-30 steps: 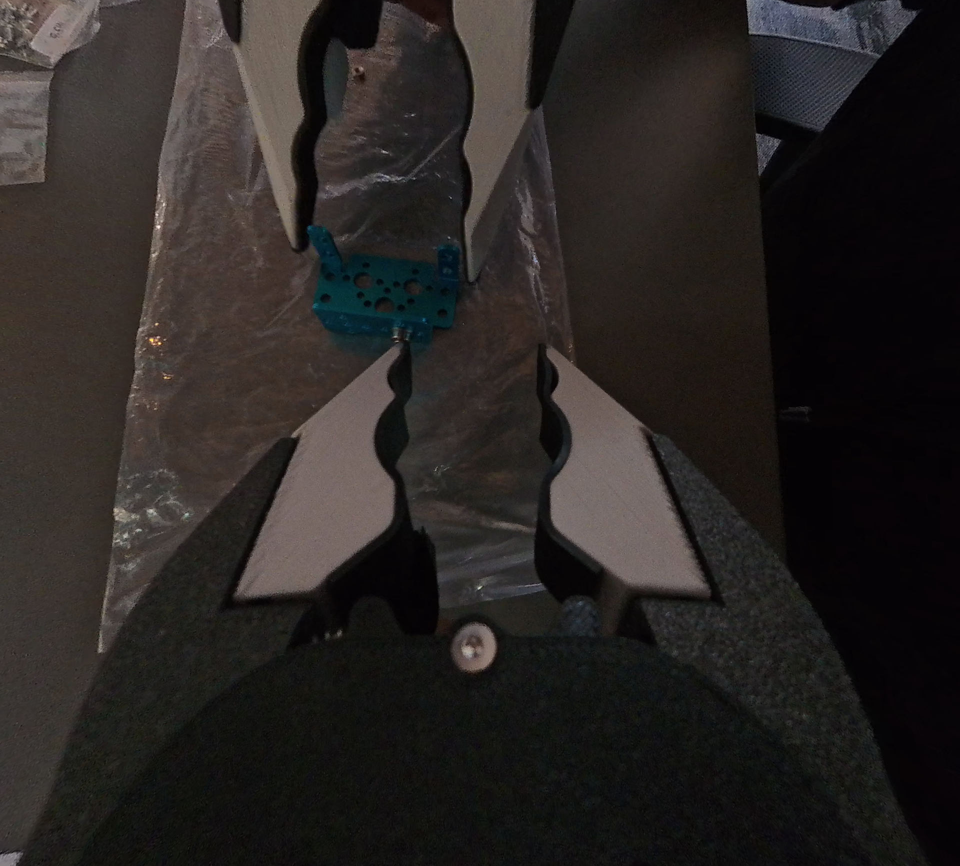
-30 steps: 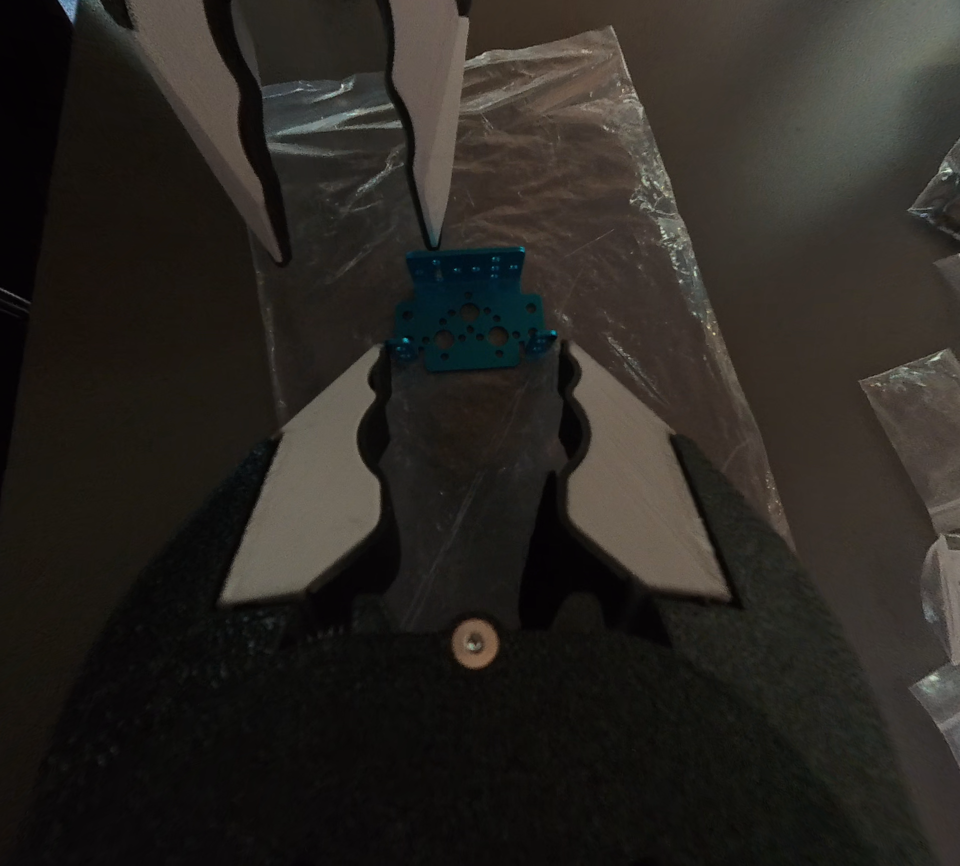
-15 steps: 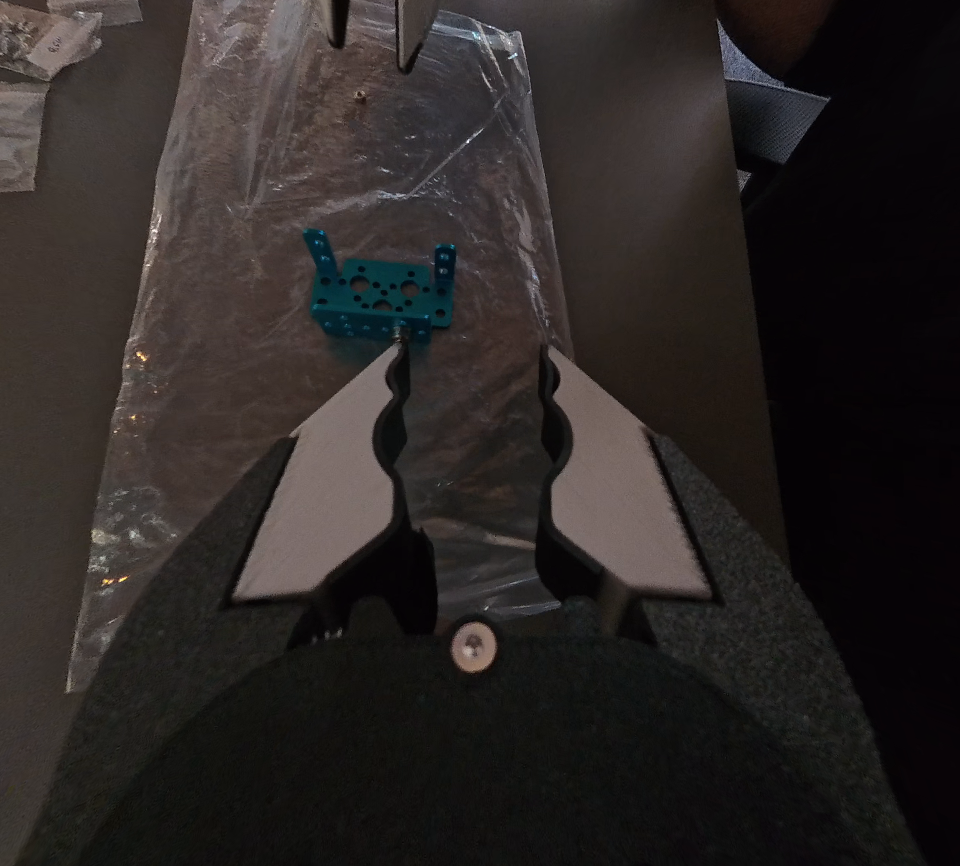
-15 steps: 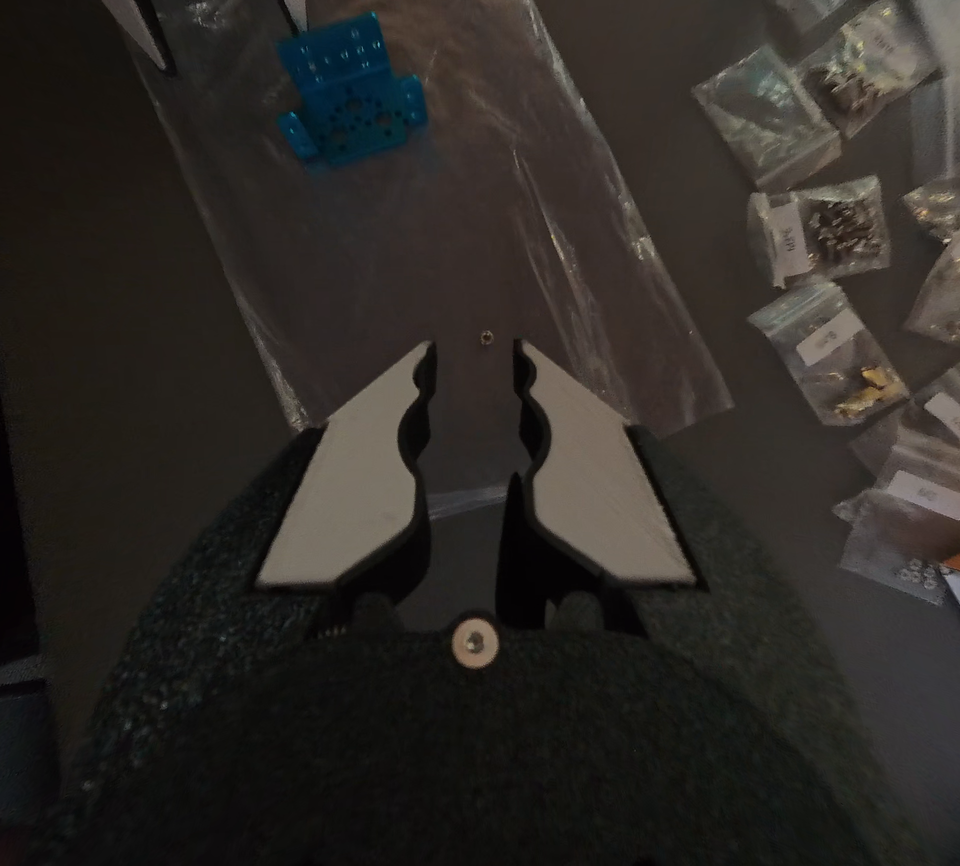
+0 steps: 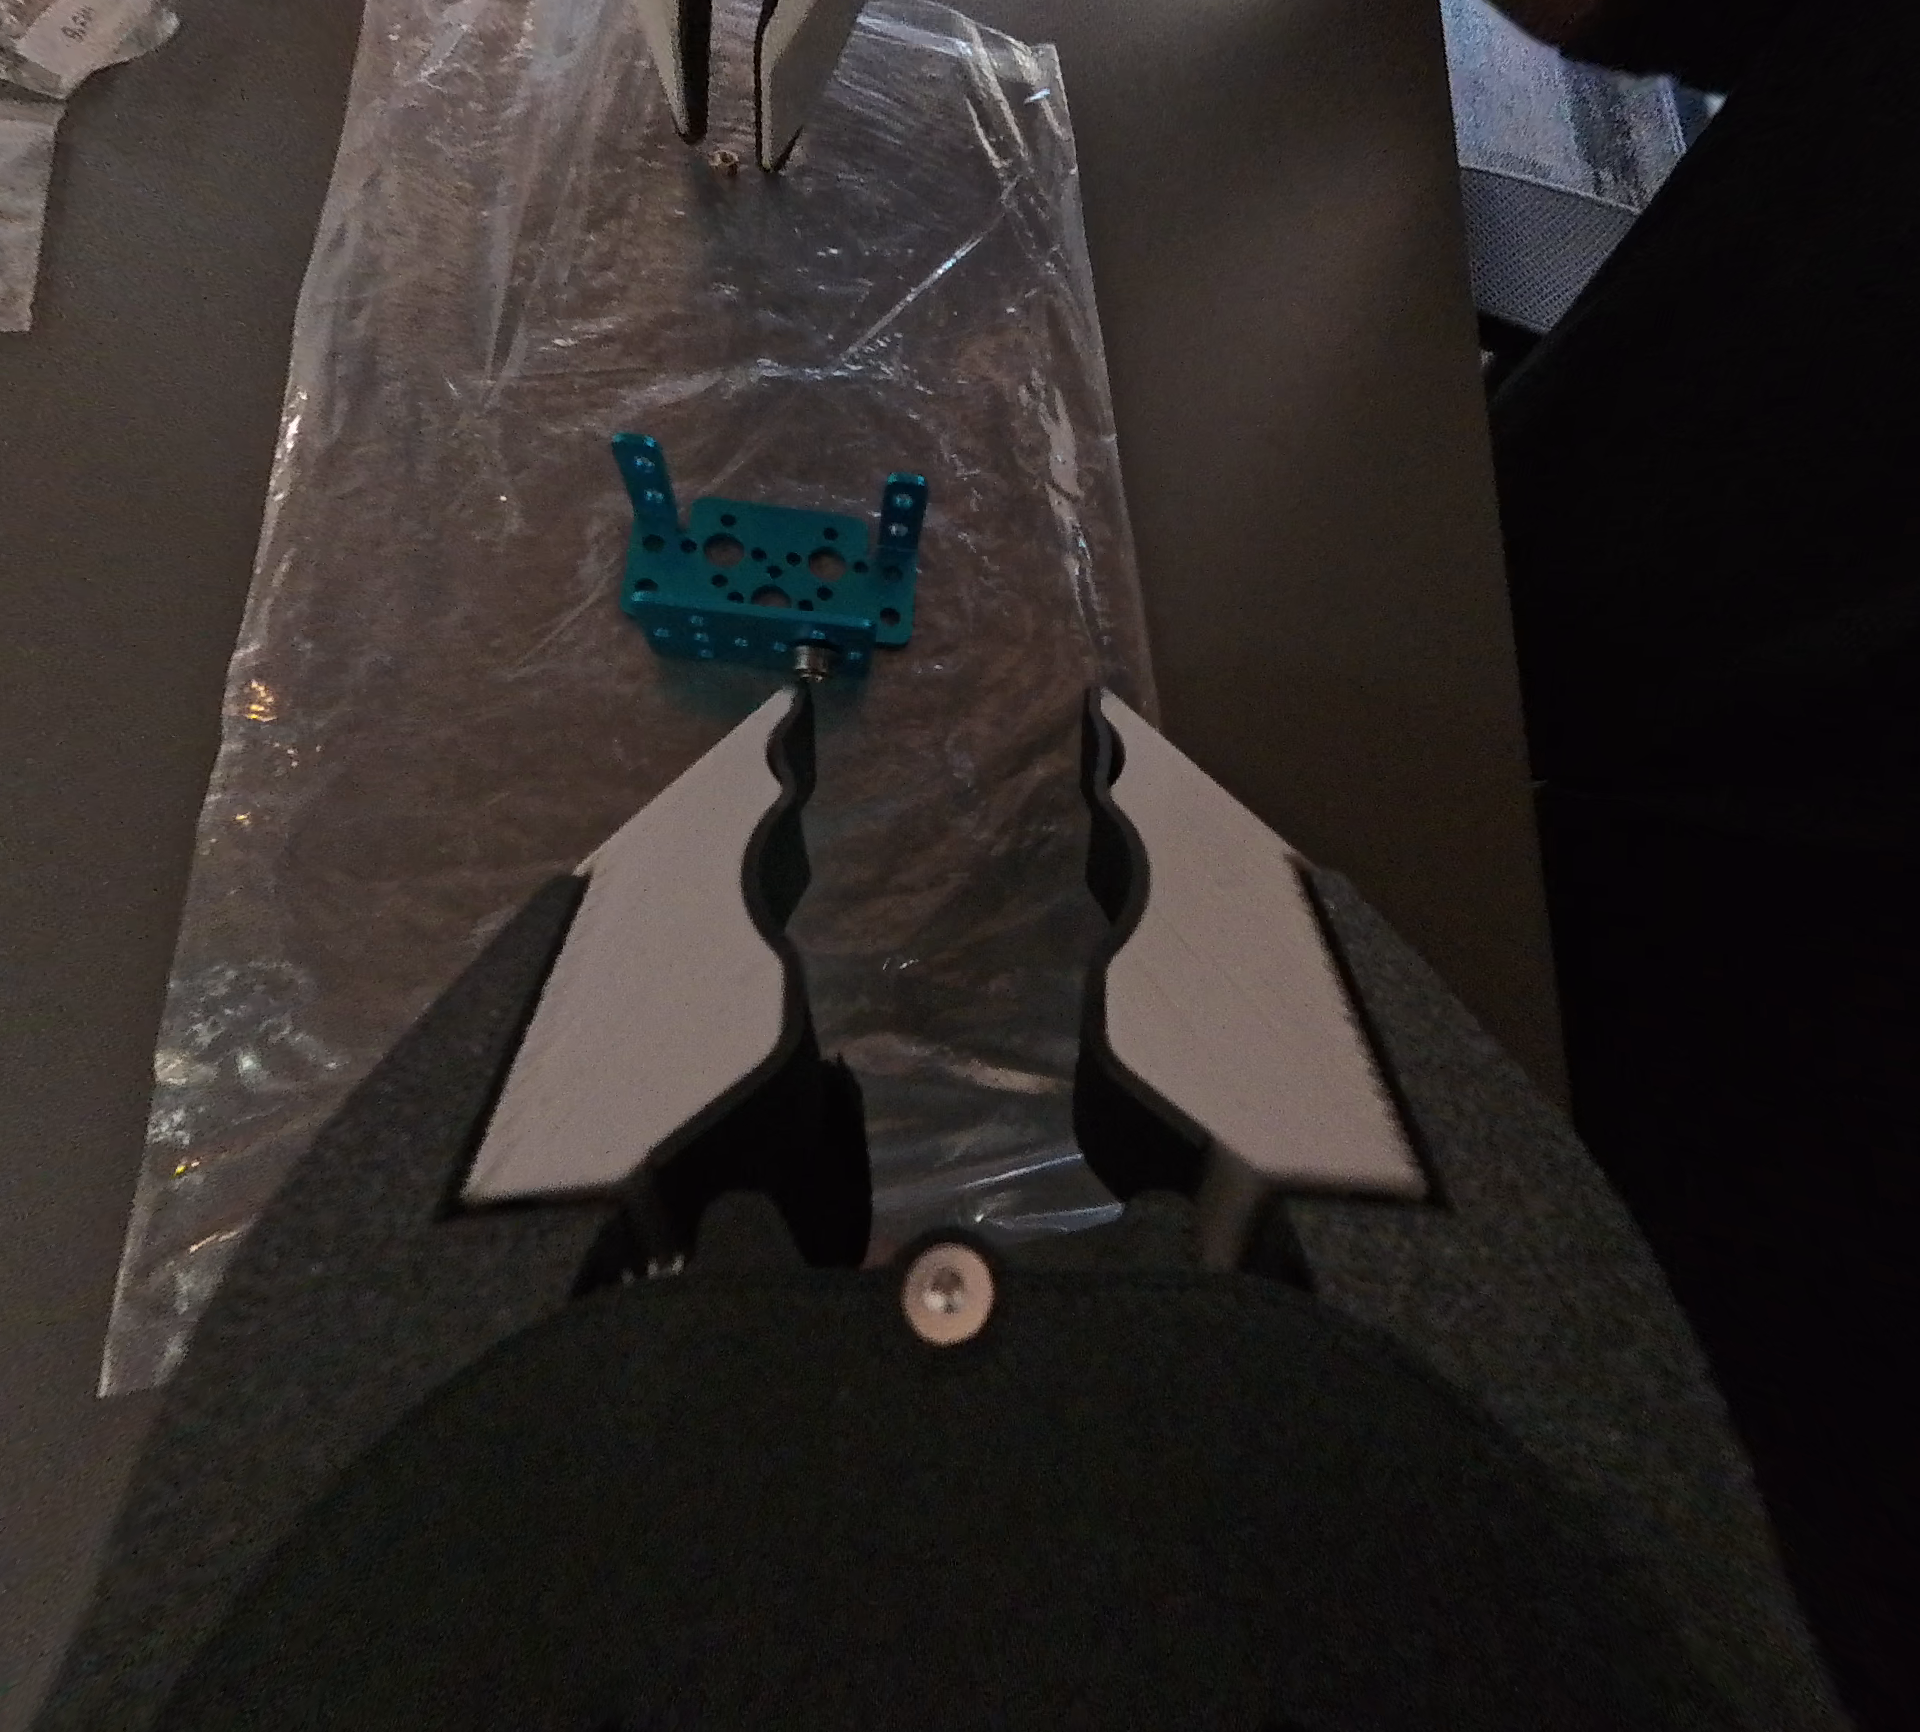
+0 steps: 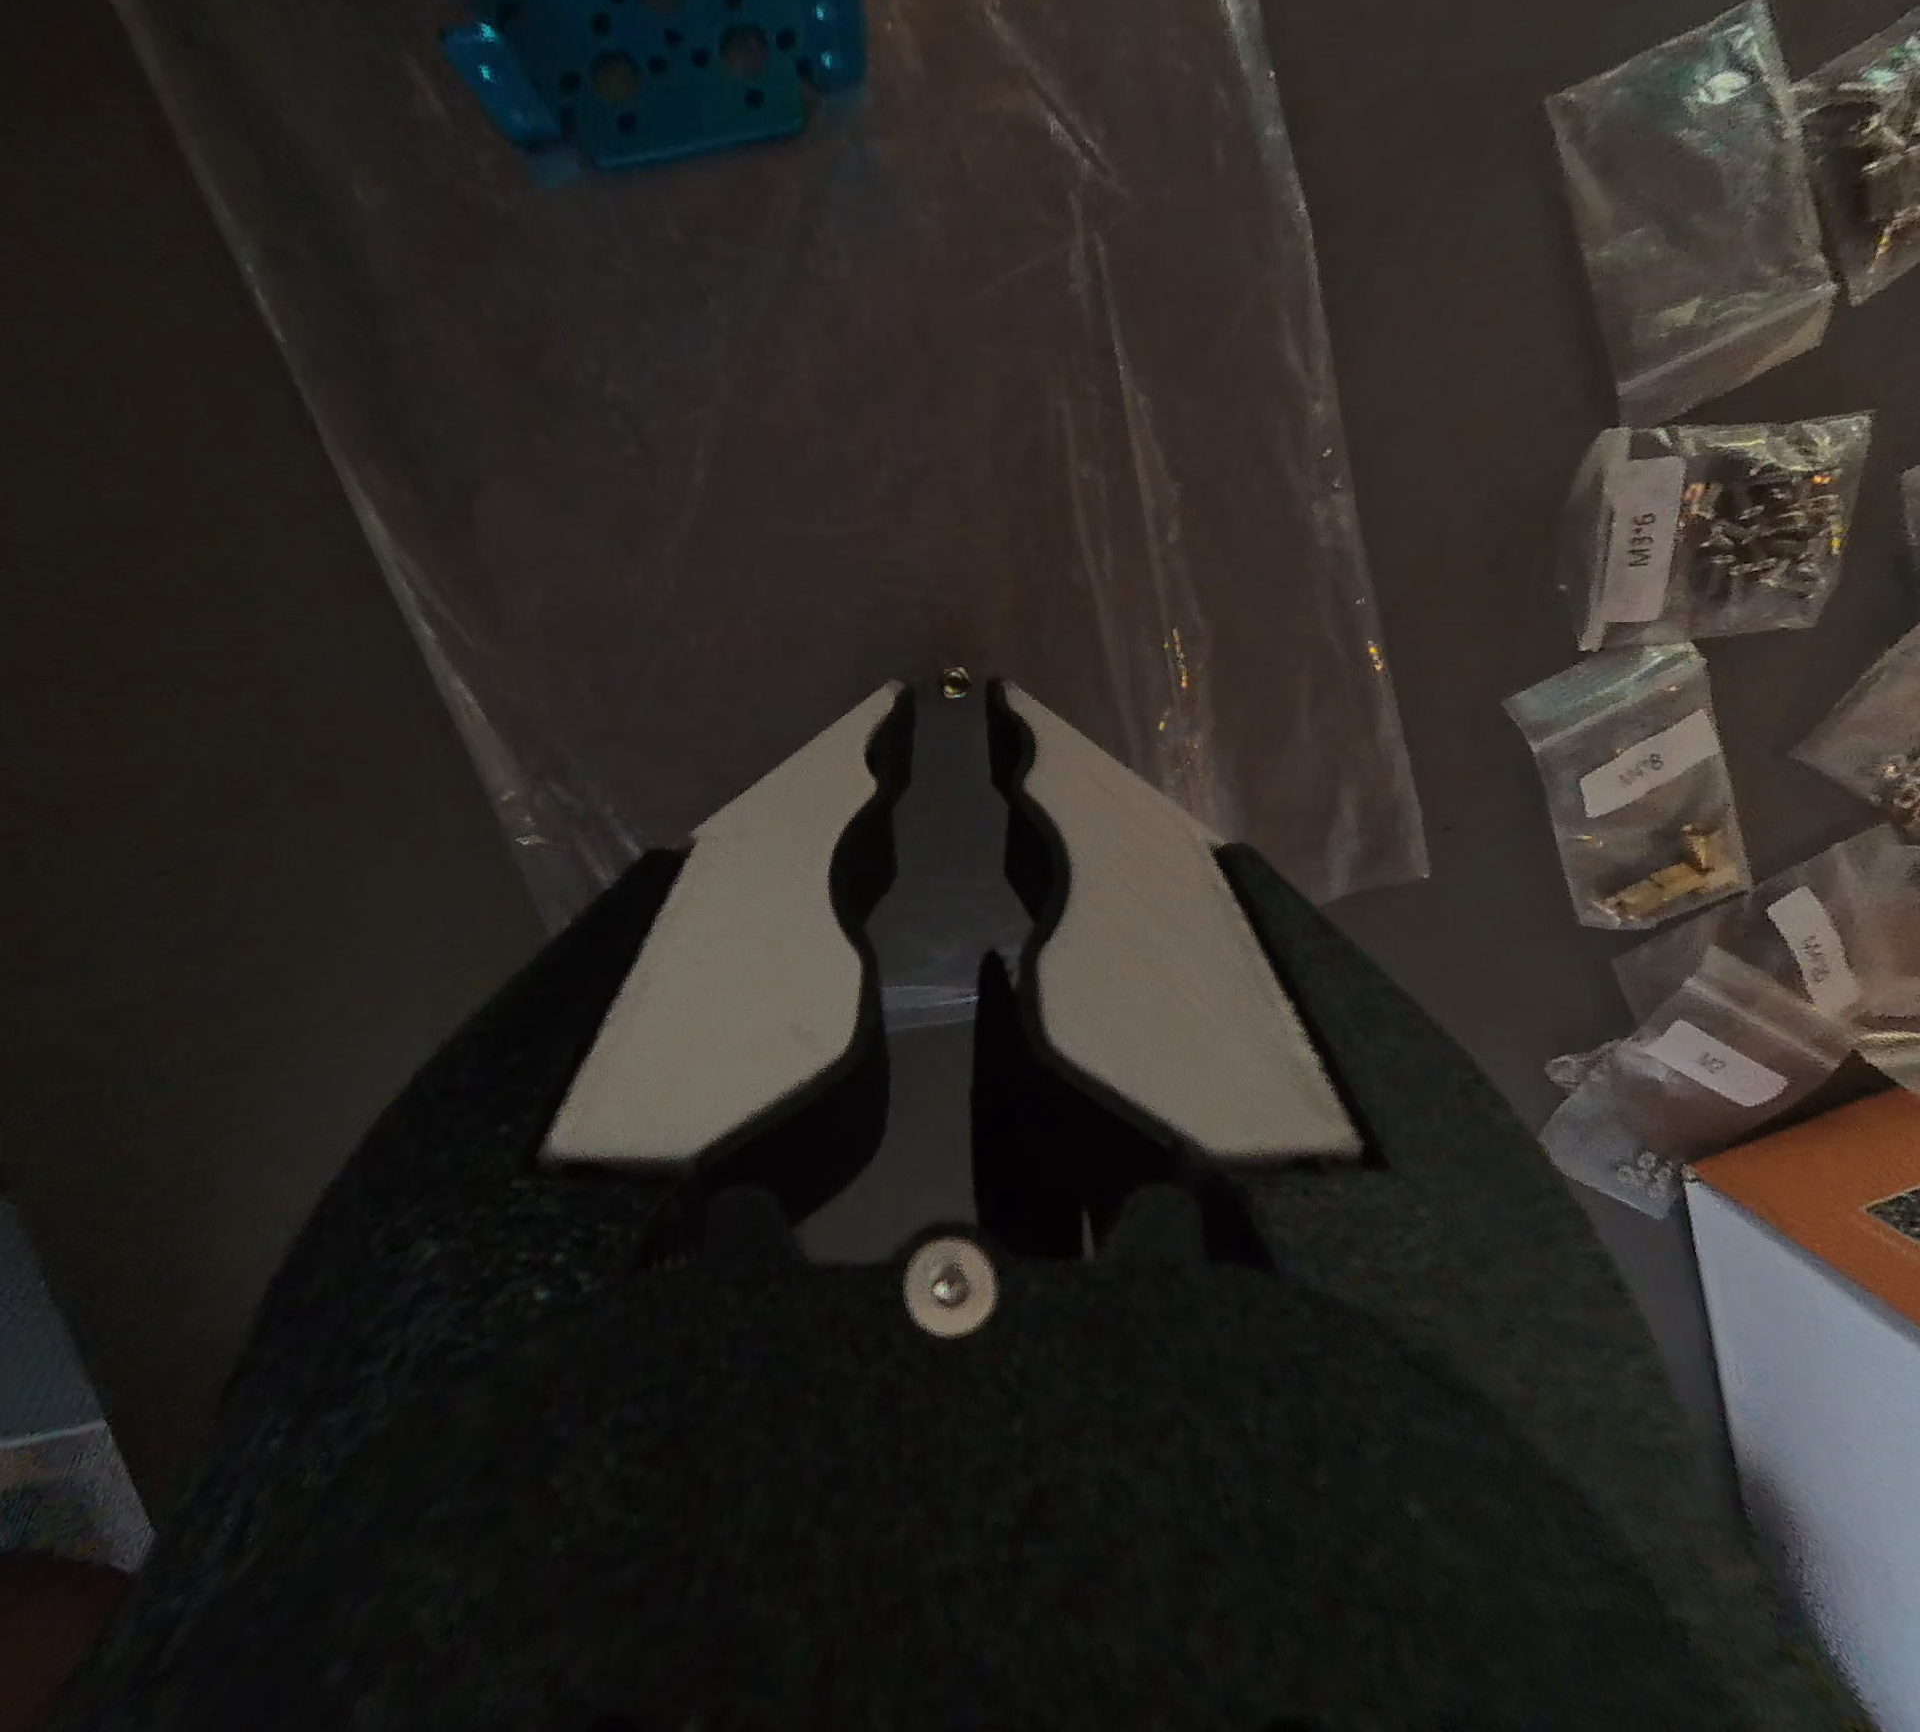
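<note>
A small brass-coloured nut (image 6: 954, 683) is lying on a clear plastic sheet (image 6: 935, 352) spread over a dark table (image 6: 187, 539), and it is sitting just ahead of the right gripper (image 6: 943, 693), in line with the narrow gap between its fingertips. Those fingers are standing a little apart, with nothing clamped between them; whether either tip is touching the nut cannot be told. In the left wrist view the same nut (image 5: 725, 162) is showing just below the two pale tips of the right gripper (image 5: 734, 150).

Farther along the sheet a blue metal bracket (image 5: 767, 576), drilled with many holes and with two upright tabs, is lying flat. A small silver screw (image 5: 814, 654) is sticking out of its near edge. The left gripper (image 5: 940, 706) is hovering just beside that edge with its fingers spread wide, holding nothing; its left fingertip (image 5: 774, 726) is sitting just short of the screw.

To the right of the sheet, small clear bags of screws and fittings (image 6: 1714, 529) with white labels are lying scattered, and a white box with an orange top (image 6: 1808, 1287) is standing near them.
</note>
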`<state>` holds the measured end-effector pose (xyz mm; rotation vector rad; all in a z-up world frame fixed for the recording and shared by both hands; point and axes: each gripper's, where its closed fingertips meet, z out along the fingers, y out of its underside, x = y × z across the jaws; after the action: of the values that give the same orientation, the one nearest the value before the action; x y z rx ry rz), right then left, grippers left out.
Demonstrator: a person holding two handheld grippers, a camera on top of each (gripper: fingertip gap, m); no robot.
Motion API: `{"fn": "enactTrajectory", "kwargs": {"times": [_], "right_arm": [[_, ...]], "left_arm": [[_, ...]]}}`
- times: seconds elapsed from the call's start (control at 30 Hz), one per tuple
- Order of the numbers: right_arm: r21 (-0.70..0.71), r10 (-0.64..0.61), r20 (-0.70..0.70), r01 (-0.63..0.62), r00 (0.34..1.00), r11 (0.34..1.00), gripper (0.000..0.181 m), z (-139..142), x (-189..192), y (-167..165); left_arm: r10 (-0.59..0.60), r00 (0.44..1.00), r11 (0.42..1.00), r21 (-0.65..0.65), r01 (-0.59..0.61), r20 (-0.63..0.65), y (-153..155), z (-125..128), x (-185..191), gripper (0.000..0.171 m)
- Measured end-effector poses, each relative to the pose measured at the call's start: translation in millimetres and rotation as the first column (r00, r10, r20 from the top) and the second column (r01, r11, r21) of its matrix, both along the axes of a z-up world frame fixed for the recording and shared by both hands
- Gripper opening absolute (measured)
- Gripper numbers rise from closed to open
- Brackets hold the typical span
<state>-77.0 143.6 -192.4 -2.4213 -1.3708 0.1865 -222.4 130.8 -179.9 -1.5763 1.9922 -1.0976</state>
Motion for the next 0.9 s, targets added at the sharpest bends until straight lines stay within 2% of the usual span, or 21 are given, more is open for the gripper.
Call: {"fn": "enactTrajectory", "kwargs": {"times": [0.37, 0.67, 0.77, 0.9], "right_arm": [[-0.074, 0.061, 0.074, -0.055, 0.995, 0.996, 0.011, -1.0, -0.5, 1.8], [-0.157, 0.055, 0.083, -0.042, 0.995, 0.987, 0.006, -2.1, -0.7, 2.2], [-0.146, 0.063, 0.065, -0.053, 0.996, 0.988, 0.002, -2.1, -1.1, 2.8], [-0.105, 0.071, 0.047, -0.065, 0.996, 0.992, 0.006, -1.5, -0.8, 2.0]], "left_arm": [[0.002, 1.0, 1.0, 0.02, -0.002, 0.015, 0.1, 1.2, 0.5, 0.052], [0.003, 1.0, 0.999, 0.035, -0.004, 0.013, 0.3, -0.2, 0.7, 0.052], [0.006, 1.0, 0.999, 0.037, -0.006, 0.008, 0.8, -1.2, 0.9, 0.052], [0.005, 1.0, 0.999, 0.036, -0.005, 0.006, 0.6, -1.5, 1.0, 0.052]]}}
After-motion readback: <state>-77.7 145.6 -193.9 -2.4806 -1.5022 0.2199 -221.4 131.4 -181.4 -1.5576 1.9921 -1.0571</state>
